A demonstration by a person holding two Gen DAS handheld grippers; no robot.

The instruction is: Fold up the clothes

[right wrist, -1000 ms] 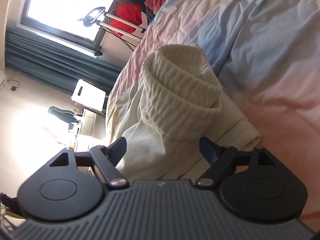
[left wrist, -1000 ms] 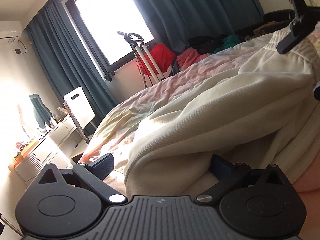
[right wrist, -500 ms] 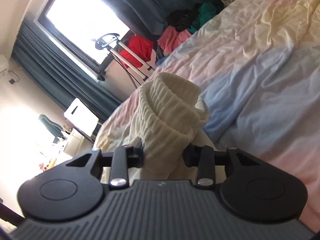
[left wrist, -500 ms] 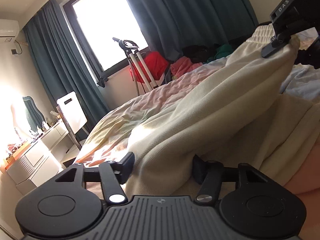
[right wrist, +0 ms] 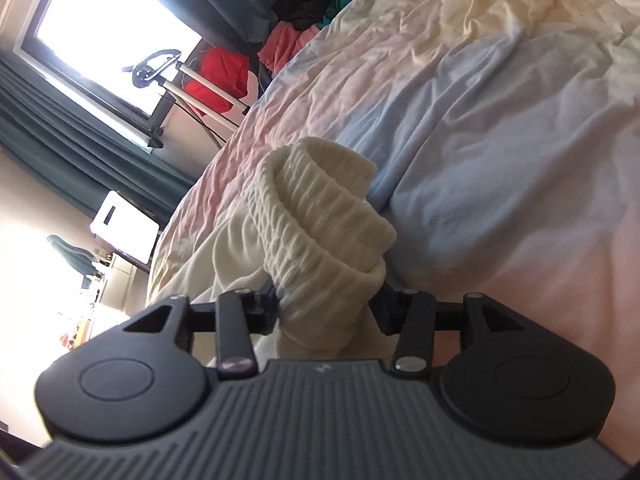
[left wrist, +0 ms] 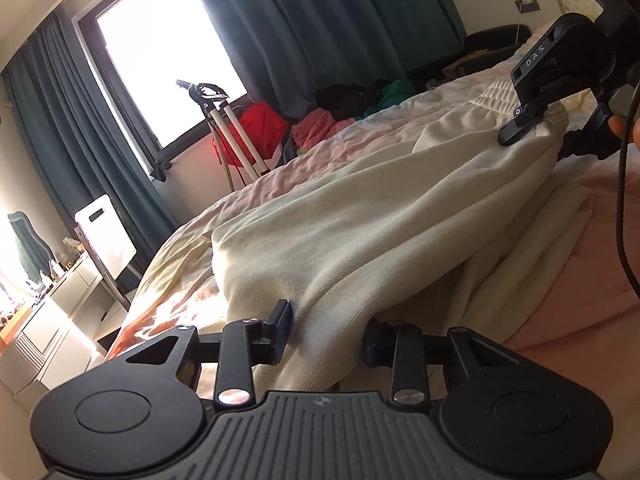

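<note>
Cream sweatpants (left wrist: 360,232) lie stretched across the pastel bed (left wrist: 352,140). My left gripper (left wrist: 328,324) is shut on a bunch of the cream fabric near its lower end. In the left wrist view the right gripper (left wrist: 520,128) holds the far end of the garment, lifted off the bed. The right wrist view shows my right gripper (right wrist: 326,304) shut on the ribbed elastic waistband (right wrist: 320,216), which bulges up between its fingers. The fabric hides both grippers' pads.
The bed sheet (right wrist: 500,120) fades from pink to blue to yellow and spreads wide to the right. A pile of red, pink and green clothes (left wrist: 320,124) lies by the window. A standing steamer (left wrist: 224,128), a white chair (left wrist: 106,236) and a dresser (left wrist: 52,312) stand left.
Both grippers went from open to shut on the sweatpants. The right one lifted the waistband end off the bed, pulling the garment taut between the two.
</note>
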